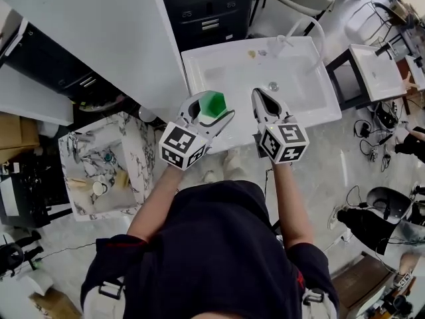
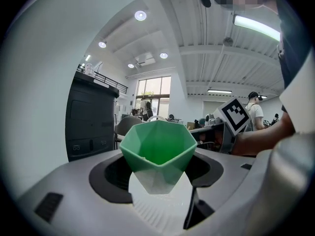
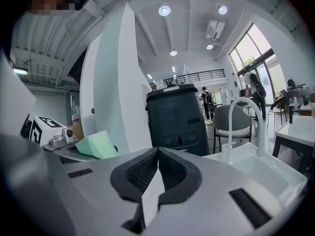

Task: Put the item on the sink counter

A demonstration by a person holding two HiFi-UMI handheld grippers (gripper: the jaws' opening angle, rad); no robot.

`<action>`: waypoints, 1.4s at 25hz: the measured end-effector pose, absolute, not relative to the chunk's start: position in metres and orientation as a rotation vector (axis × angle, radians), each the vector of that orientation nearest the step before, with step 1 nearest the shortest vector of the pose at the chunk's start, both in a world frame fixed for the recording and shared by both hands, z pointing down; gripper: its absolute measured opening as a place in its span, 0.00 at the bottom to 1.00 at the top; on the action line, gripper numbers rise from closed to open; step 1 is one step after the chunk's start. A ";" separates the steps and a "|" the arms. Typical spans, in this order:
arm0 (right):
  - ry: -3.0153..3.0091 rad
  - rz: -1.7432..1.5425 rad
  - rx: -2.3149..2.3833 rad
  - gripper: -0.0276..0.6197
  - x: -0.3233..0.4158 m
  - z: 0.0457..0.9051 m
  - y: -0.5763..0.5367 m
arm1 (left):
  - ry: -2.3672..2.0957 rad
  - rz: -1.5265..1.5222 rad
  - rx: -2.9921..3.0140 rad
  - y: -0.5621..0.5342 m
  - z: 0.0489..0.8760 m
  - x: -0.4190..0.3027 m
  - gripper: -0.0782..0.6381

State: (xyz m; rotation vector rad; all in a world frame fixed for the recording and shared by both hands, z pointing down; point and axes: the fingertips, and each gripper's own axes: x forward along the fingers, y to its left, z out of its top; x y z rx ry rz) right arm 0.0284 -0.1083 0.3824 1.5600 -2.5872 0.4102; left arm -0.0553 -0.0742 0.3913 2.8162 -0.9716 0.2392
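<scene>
In the head view, your left tool (image 1: 204,117) sits just left of centre and carries the green faceted cup (image 1: 212,104) over the near edge of the white sink table (image 1: 199,65), which fills the upper middle of the frame. Your right tool (image 1: 264,106) is beside it on the right, with nothing in it. In the left gripper view, the cup (image 2: 158,149) fills the lower centre. It looks like a small, hollow, stiff plastic piece, so judge it light and unlikely to break. Its skin is smooth, though, and could slide under a loose hold. The flat facets on opposite sides of the body, below the open rim, are the best places to grip it. The left tool (image 2: 158,177) does this now: its jaws stand wide and pinch the cup by its sides, mouth facing away from the camera. In the right gripper view, the right tool (image 3: 156,167) has its jaws pressed together on nothing. The cup (image 3: 96,144) shows at mid-left, and the white faucet (image 3: 244,119) rises at the right.
</scene>
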 end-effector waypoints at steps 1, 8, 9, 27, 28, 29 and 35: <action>-2.588 0.413 1.557 0.09 0.030 0.383 -0.113 | -0.973 0.244 2.814 -0.078 0.392 -0.053 0.55; -2.598 0.443 1.522 0.09 0.036 0.394 -0.146 | -0.986 0.279 2.791 -0.108 0.405 -0.043 0.55; -2.599 0.448 1.517 0.09 0.037 0.395 -0.151 | -0.987 0.284 2.789 -0.112 0.406 -0.041 0.55; -2.625 0.527 1.374 0.09 0.057 0.422 -0.233 | -1.093 0.334 2.691 -0.192 0.432 -0.018 0.55; -2.625 0.534 1.368 0.09 0.057 0.424 -0.236 | -1.098 0.340 2.685 -0.196 0.434 -0.018 0.55; -2.624 0.541 1.363 0.09 0.057 0.427 -0.240 | -1.102 0.344 2.678 -0.200 0.437 -0.018 0.55; -2.612 0.576 1.331 0.09 0.062 0.441 -0.257 | -1.121 0.354 2.641 -0.223 0.452 -0.011 0.55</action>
